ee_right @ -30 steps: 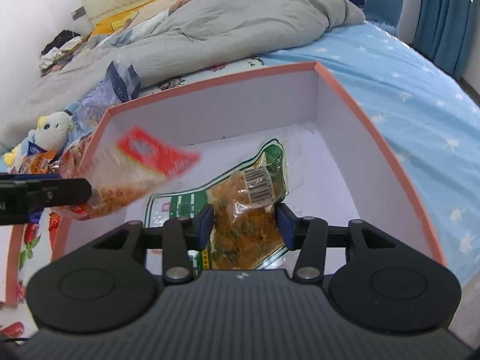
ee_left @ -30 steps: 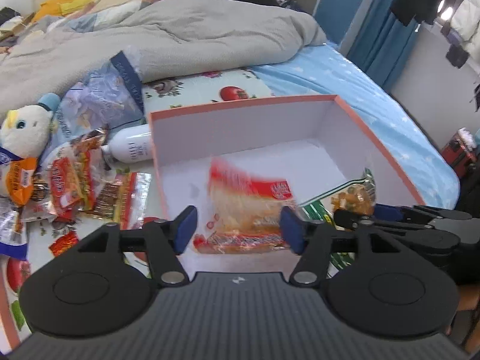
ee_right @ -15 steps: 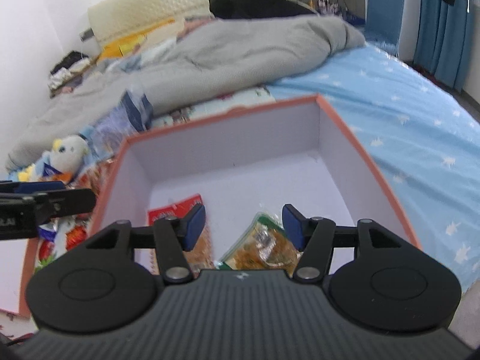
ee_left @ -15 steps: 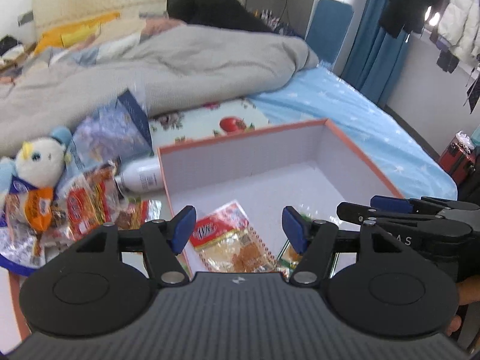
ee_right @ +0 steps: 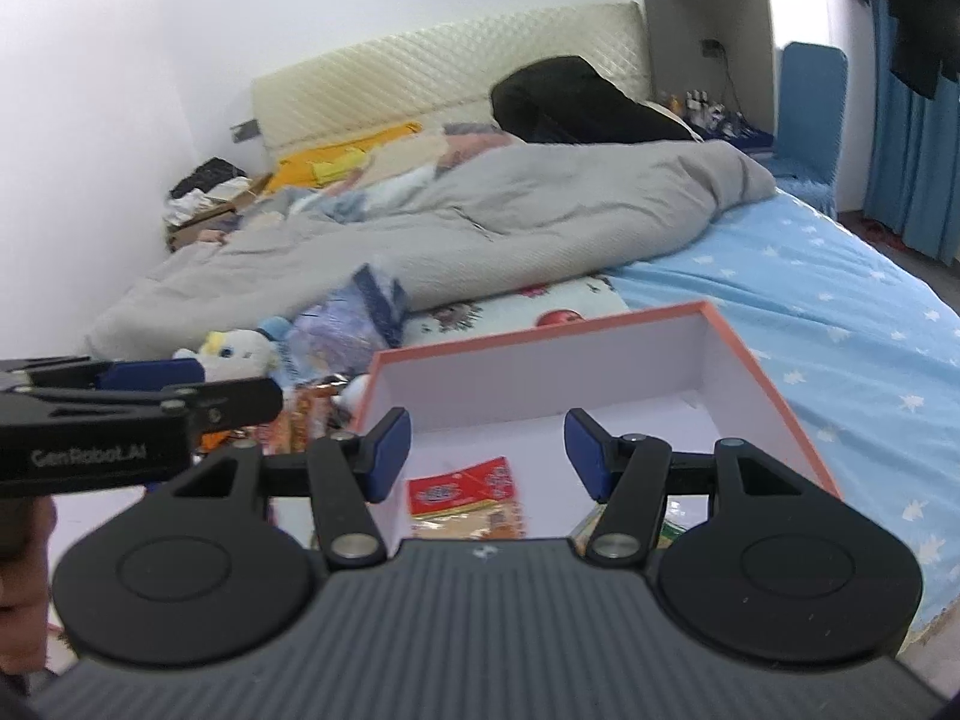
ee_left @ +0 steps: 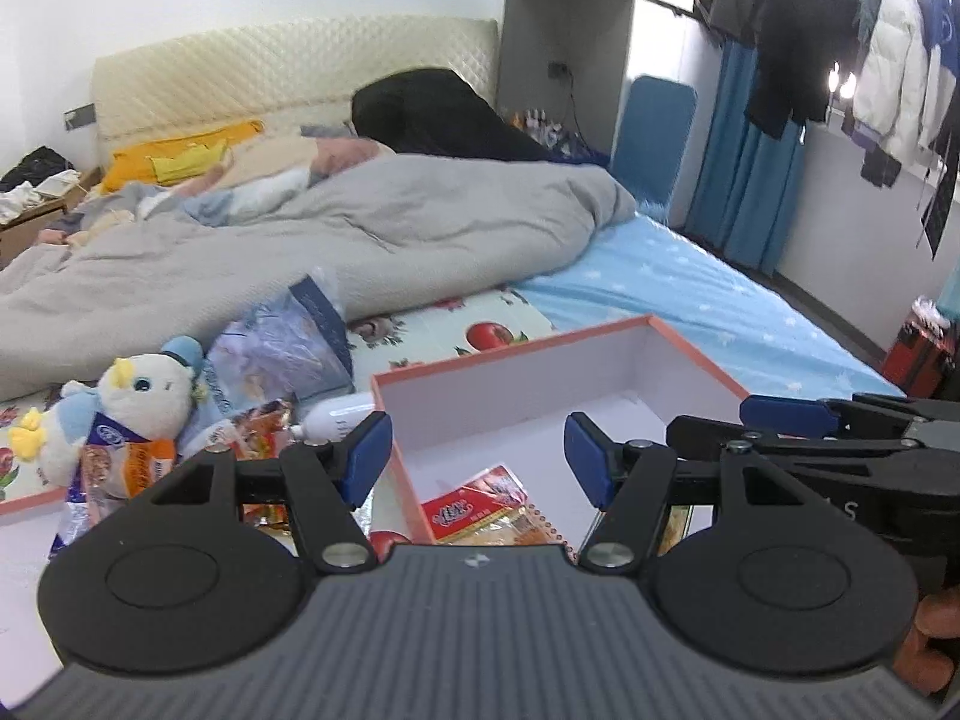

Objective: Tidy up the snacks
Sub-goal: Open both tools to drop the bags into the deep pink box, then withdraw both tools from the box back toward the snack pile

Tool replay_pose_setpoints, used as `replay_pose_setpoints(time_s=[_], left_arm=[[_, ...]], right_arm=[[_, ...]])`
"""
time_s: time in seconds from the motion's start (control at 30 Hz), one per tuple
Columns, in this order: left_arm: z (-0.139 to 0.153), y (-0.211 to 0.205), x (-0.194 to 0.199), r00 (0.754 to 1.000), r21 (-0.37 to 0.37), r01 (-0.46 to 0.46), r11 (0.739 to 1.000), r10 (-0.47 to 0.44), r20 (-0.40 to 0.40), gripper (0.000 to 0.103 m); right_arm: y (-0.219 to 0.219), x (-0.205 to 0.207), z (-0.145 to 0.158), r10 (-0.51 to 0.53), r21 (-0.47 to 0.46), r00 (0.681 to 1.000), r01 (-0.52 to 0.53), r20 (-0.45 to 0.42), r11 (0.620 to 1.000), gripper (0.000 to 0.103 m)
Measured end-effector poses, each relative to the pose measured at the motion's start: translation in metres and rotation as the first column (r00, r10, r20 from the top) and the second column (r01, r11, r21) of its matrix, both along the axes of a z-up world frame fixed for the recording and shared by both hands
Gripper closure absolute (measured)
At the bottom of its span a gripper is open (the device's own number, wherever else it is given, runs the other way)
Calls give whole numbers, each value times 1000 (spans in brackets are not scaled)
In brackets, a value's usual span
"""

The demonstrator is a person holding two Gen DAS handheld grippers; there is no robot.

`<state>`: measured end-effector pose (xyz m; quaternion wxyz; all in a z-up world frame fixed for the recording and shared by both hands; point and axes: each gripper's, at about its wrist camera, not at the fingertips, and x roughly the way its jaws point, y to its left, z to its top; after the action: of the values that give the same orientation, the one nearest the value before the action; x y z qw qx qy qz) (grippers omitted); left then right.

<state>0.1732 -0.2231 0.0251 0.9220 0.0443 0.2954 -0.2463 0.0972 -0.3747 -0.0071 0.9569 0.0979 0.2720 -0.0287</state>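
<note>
A white box with an orange rim (ee_left: 510, 354) (ee_right: 540, 339) lies on the bed. Inside it rests a red-and-clear snack packet (ee_left: 480, 510) (ee_right: 465, 495); a green-edged packet (ee_right: 669, 525) peeks out behind my right finger. My left gripper (ee_left: 477, 456) hangs above the box's near left corner, open, with nothing between its pads. My right gripper (ee_right: 489, 450) hovers over the box, also open and holding nothing. It shows side-on at the right of the left wrist view (ee_left: 786, 414). More snack packets (ee_left: 258, 426) lie left of the box.
A plush duck (ee_left: 141, 390) wearing a wrapper, a blue-and-clear bag (ee_left: 282, 348) and a white bottle (ee_left: 333, 420) sit left of the box. A grey duvet (ee_left: 300, 246) covers the far bed. The apple-print mat (ee_left: 480, 324) and blue starred sheet (ee_right: 840, 312) surround the box.
Both grippers let their packets drop into the box, then rose and drew back. The red packet now lies flat on the box floor. The views tilted up toward the headboard.
</note>
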Motion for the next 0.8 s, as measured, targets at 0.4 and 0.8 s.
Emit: replay_pose_setpoints(time_s=[0.4,0.8], left_arm=[[-5,61,-26,995,-20,-95,995,94,-17,25],[-22,124,-39,979,-15,-202,979,202,-42,5]], right_arm=[[38,-18,5,50,-12,998,-50,39,999,44],[87,-34,-14,130,-4,991,-130,33,992,44]])
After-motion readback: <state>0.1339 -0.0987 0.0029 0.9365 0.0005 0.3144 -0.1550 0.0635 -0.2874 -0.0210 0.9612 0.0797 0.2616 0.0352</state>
